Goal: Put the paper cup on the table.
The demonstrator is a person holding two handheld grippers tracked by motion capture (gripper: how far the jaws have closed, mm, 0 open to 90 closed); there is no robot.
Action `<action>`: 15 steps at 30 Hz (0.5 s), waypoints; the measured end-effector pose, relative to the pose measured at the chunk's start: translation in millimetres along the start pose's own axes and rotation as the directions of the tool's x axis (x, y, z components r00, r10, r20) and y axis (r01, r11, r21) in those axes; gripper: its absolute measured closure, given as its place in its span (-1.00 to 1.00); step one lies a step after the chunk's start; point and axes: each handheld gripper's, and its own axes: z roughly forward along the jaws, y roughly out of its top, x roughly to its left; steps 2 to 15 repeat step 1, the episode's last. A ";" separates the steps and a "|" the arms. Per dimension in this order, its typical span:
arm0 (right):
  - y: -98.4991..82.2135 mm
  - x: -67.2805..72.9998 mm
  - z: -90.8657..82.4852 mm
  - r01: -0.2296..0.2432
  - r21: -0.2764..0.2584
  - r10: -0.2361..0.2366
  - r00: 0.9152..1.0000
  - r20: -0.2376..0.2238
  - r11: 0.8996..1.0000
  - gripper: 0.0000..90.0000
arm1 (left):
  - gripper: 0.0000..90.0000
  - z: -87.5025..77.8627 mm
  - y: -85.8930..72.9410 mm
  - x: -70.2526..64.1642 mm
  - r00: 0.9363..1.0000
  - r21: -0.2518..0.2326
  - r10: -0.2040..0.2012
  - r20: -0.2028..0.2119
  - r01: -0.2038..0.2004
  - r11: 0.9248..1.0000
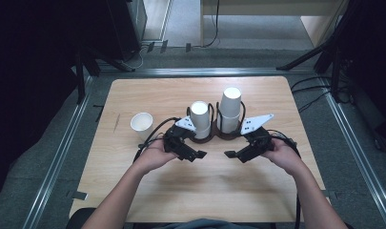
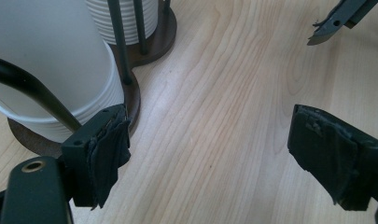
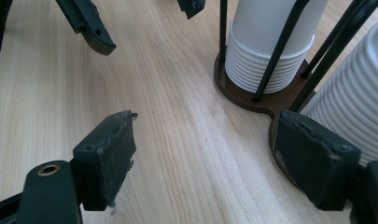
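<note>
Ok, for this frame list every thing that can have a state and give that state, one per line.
left gripper: open, holding nothing, low over the table
right gripper: open, holding nothing, low over the table
left cup stack: upside down in the holder, the shorter stack
right cup stack: upside down in the holder, the taller stack
single cup: upright, mouth up, standing apart on the table
cup holder: upright, both bays loaded

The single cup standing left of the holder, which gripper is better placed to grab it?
Probably left. The left gripper sits nearer the loose cup, open; the right gripper would have to cross over.
</note>
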 end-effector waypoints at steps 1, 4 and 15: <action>-0.1 -0.1 0.3 0.005 0.002 -0.005 1.000 0.000 1.000 -0.54 | -0.71 0.8 -0.1 -0.3 1.000 0.001 0.000 0.001 0.000 1.000; -0.1 -0.1 0.3 0.005 0.002 -0.005 1.000 0.000 1.000 -0.54 | -0.71 0.8 -0.1 -0.3 1.000 0.001 0.000 0.001 0.000 1.000; -0.1 -0.1 0.3 0.005 0.002 -0.005 1.000 0.000 1.000 -0.54 | -0.71 0.8 -0.1 -0.3 1.000 0.001 0.000 0.001 0.000 1.000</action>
